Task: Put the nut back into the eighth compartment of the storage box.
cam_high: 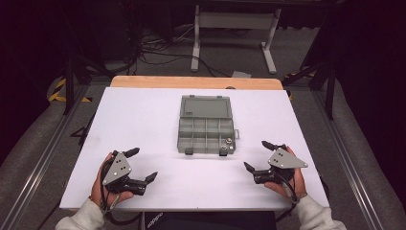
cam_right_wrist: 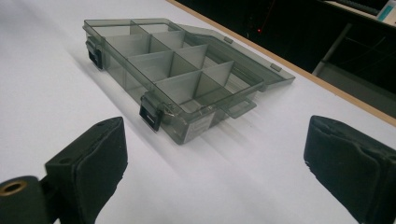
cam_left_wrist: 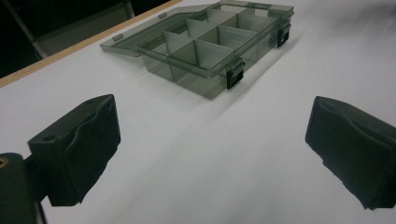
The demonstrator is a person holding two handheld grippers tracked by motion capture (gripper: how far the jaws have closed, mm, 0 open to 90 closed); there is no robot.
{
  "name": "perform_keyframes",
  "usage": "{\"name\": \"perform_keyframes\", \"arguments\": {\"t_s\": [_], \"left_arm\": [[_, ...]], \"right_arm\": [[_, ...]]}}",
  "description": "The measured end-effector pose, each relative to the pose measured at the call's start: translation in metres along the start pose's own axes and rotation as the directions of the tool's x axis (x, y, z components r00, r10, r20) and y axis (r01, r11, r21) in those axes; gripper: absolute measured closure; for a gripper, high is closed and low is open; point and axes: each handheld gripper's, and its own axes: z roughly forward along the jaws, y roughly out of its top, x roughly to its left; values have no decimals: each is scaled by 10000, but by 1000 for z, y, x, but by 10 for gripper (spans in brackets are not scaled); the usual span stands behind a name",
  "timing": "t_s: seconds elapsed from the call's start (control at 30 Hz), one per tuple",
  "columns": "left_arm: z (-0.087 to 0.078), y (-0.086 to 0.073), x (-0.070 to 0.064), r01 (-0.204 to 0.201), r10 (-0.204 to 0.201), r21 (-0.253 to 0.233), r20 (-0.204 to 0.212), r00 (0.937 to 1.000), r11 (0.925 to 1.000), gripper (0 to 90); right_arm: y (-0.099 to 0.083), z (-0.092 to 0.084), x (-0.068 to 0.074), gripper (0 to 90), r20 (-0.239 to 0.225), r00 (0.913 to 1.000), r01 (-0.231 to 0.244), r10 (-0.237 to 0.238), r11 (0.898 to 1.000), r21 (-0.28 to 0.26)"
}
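Near the front edge of the white counter (cam_high: 143,120) the left gripper (cam_high: 143,164) and the right gripper (cam_high: 255,155) rest in the person's hands, each with its jaws spread wide and nothing between them; both lie flat on the counter and point inward and forward. Between them and farther out, at the middle of the counter, lies the organizer box (cam_high: 206,135), well apart from either gripper. It is of smoky grey see-through plastic, and its tray is split by thin walls into two rows of four compartments. Two dark latches (cam_high: 189,151) sit on its near wall, and the lid (cam_high: 206,106) lies folded back flat on the counter behind it. A small metal part (cam_high: 229,142) sits in the near right compartment; what it is cannot be told. No label or writing on the box can be read. In the left gripper view the box (cam_left_wrist: 205,51) lies ahead beyond the jaws, as it also does in the right gripper view (cam_right_wrist: 173,74).
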Motion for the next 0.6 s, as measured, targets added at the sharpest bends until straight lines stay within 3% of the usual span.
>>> {"name": "perform_keyframes", "arguments": {"t_s": [0.23, 0.43, 0.6], "left_arm": [[0, 0, 2, 31, -31, 15, -135, 9999, 10000, 38], [-3, 2, 6, 109, -114, -179, -274, 9996, 9998, 37], [-2, 1, 5, 76, -77, -36, -222, 9997, 10000, 37]], "right_arm": [[-15, -12, -10, 73, 99, 9980, -627, 627, 9980, -55], [-23, -16, -13, 76, 490, 9972, -570, 572, 9984, -70], [-21, -18, -13, 74, 538, 9966, -601, 616, 9978, -290]]}}
